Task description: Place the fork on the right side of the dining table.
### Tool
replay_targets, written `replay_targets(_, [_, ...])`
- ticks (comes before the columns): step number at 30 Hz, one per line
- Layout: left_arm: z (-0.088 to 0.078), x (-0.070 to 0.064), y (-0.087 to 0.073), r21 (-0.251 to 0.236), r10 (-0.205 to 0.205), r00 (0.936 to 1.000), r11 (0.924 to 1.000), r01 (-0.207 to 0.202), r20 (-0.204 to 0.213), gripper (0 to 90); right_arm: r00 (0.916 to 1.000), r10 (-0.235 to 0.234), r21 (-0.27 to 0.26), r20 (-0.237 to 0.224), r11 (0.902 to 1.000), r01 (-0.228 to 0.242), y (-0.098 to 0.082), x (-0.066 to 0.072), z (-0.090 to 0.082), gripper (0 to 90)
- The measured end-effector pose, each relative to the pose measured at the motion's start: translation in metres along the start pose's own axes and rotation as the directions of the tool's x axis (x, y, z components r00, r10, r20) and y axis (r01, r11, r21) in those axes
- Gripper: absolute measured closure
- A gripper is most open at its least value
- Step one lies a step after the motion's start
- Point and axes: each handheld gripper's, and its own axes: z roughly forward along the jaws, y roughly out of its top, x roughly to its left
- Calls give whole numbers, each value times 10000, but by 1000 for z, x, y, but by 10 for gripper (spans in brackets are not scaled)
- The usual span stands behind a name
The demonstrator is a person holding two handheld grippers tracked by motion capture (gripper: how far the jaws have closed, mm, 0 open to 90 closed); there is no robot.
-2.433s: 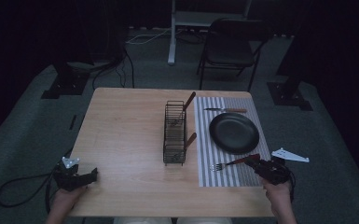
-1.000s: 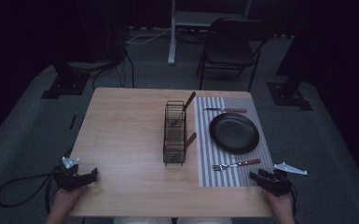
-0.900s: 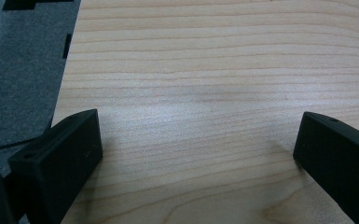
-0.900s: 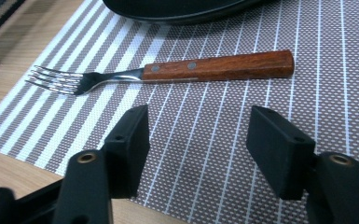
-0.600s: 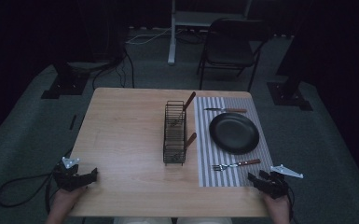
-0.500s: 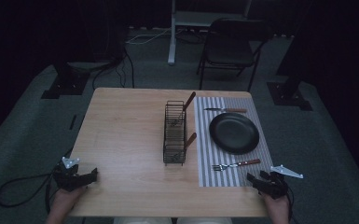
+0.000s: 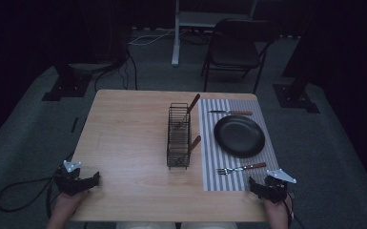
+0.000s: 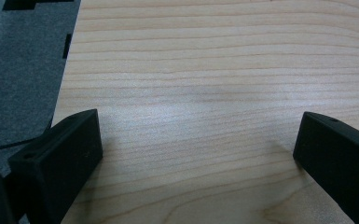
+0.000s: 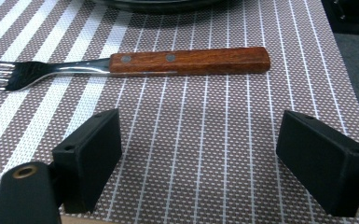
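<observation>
Left tool (image 7: pixel 91 180) is resting at the near left corner of the desk (image 7: pixel 128 133), held by the person's left hand (image 7: pixel 66 202). In the left gripper view its jaws are standing wide apart with nothing but bare wood grain between them — holding nothing. Its cable (image 7: pixel 16 191) is trailing off the desk edge onto the grey carpet.

Right tool (image 7: pixel 253 186) is sitting at the near right corner, the right hand (image 7: pixel 276 210) behind it, just at the near edge of the striped placemat (image 7: pixel 209 162). In the right gripper view the jaws are spread wide over the mat, empty, with open weave between them.

Just beyond the right tool a fork (image 9: pixel 121 63) is lying flat on the placemat, wooden handle (image 9: pixel 191 60) with two rivets pointing toward the desk's right side, tines toward the middle. The fork is apart from both jaws — not touching.

Past the fork a black round plate (image 7: pixel 239 136) is sitting on the mat. To its left, off the mat and just beside its edge, a black wire rack (image 7: pixel 178 136) is standing on the bare wood, with two wooden-handled utensils leaning out of it toward the mat; what kind they are I cannot tell.

At the far end of the mat, beyond the plate, a knife (image 7: pixel 230 112) is lying crosswise, wooden handle to the right.

Behind the desk a dark folding chair (image 7: pixel 236 47) is standing on the carpet.
</observation>
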Motion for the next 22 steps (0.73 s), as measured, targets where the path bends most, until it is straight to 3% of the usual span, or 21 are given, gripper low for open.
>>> replay_targets(8, [0, 0, 0, -3, -7, 10000, 10000, 7, 2, 16, 9942, 436, -86, 981, 9990, -430, -1, 4, -1, 139])
replay_targets(13, [0, 0, 0, -1, -7, 10000, 10000, 7, 1, 16, 9919, 622, -123, 1111, 9980, -612, -1, 2, -1, 138])
replay_targets(22, [-1, -3, -1, -13, 95, 9999, 10000, -95, 115, 16, 9935, 679, 51, 908, 9976, -686, 0, 0, 1, 139])
